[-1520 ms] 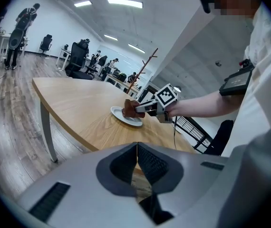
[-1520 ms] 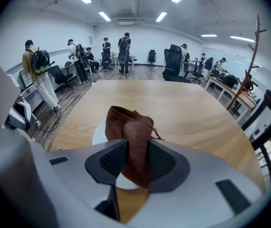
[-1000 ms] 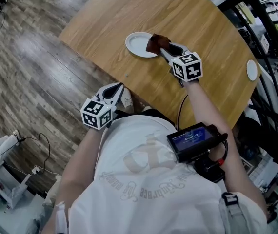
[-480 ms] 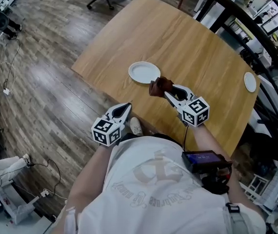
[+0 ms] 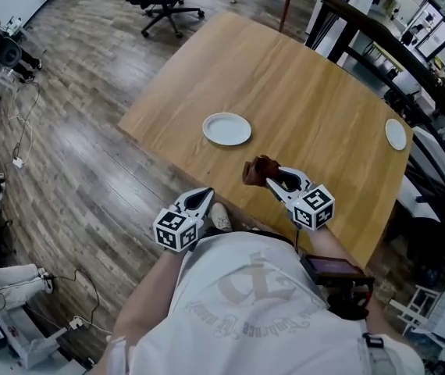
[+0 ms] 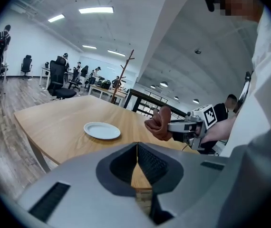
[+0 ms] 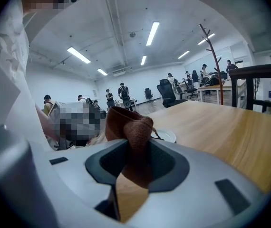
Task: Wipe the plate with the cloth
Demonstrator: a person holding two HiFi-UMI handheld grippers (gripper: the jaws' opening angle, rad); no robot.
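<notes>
Since a second ago your right gripper (image 5: 270, 180) has drawn back from the white plate (image 5: 227, 129), carrying the brown cloth (image 5: 257, 169) with it. Then the cloth lay against the plate's near right rim. Now it hangs over bare wood of the table (image 5: 316, 92), clear of the plate and closer to your body.

Your right gripper's jaws are clamped on the cloth. The right gripper view shows the bunched cloth rising from between them, with the plate just beyond it.

Your left gripper (image 5: 204, 194) has its jaws pressed together with nothing between them. It sits by the table's near edge, beside your body.

The plate lies flat on the table, ahead and to the left of your right gripper's tips, and the jaws already point roughly toward its near right rim. Both grippers stand about equally far from the plate, but only the right one carries the cloth. If you mean to wipe more, a short reach forward and left would likely bring the cloth back over the rim.

A second small plate (image 5: 395, 133) near the table's far right edge is well out of the way.
</notes>
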